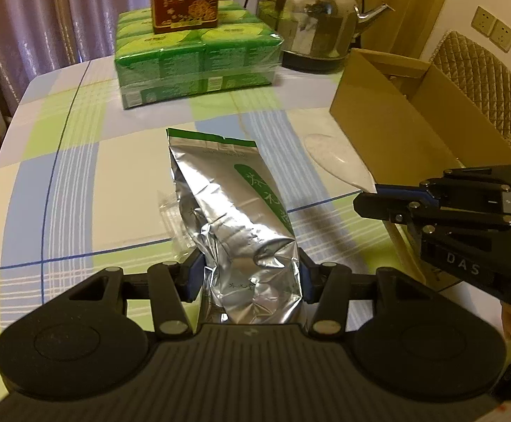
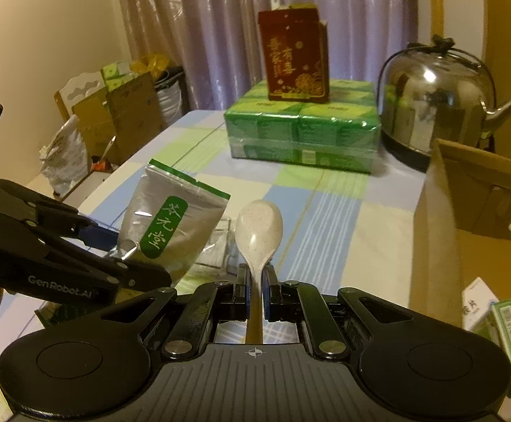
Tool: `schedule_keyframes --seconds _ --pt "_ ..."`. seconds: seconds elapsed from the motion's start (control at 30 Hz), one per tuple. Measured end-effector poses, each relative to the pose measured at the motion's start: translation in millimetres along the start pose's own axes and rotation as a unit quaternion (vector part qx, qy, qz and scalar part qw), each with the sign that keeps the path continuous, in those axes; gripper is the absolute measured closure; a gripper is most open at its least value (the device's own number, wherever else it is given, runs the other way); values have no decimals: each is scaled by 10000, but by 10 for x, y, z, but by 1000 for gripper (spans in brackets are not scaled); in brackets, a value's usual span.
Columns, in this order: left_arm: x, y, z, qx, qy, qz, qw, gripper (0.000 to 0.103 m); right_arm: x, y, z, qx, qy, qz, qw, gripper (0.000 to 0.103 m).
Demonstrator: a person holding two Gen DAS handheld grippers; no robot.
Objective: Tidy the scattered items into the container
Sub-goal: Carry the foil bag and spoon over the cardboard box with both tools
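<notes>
Foil pouch (image 1: 234, 211) sits clamped in your left gripper (image 1: 250, 274), the spoon (image 2: 258, 232) pinched in your right gripper (image 2: 255, 292); neither is yet in the cardboard box (image 1: 396, 112), which possibly holds cartons already.

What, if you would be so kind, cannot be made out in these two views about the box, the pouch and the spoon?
- Cardboard box: its inside is hidden by its own near wall in the left wrist view and cut by the edge in the right.
- Silver pouch: bottom end hidden behind the left gripper body.
- Spoon: handle end hidden under the right gripper.
- Clear wrapper: mostly hidden by the pouch.
</notes>
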State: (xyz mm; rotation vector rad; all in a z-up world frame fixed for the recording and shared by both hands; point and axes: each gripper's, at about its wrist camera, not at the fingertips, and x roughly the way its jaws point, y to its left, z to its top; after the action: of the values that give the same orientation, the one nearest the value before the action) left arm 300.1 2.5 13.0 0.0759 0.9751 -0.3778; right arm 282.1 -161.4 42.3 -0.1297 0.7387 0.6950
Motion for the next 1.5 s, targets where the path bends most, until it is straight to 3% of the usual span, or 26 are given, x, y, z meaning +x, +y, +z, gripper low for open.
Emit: schedule_keyframes --seconds 0.67,1.0,1.23,1.5 --pt "-95 -610 396 260 -414 -459 9978 57 -547 -467 117 517 -546 -391 9964 100" --pt "-123 -1061 681 367 -720 -866 9930 57 -974 -918 132 975 -1093 -1051 9836 100" --pt "-24 -1437 795 517 -723 -1207 9887 57 -1133 -1292 8 1193 -1107 -1578 9740 100" --pt "169 -1899 881 647 -614 -1459 9853 57 -1243 -1569 -163 1387 -1033 -1814 9681 99"
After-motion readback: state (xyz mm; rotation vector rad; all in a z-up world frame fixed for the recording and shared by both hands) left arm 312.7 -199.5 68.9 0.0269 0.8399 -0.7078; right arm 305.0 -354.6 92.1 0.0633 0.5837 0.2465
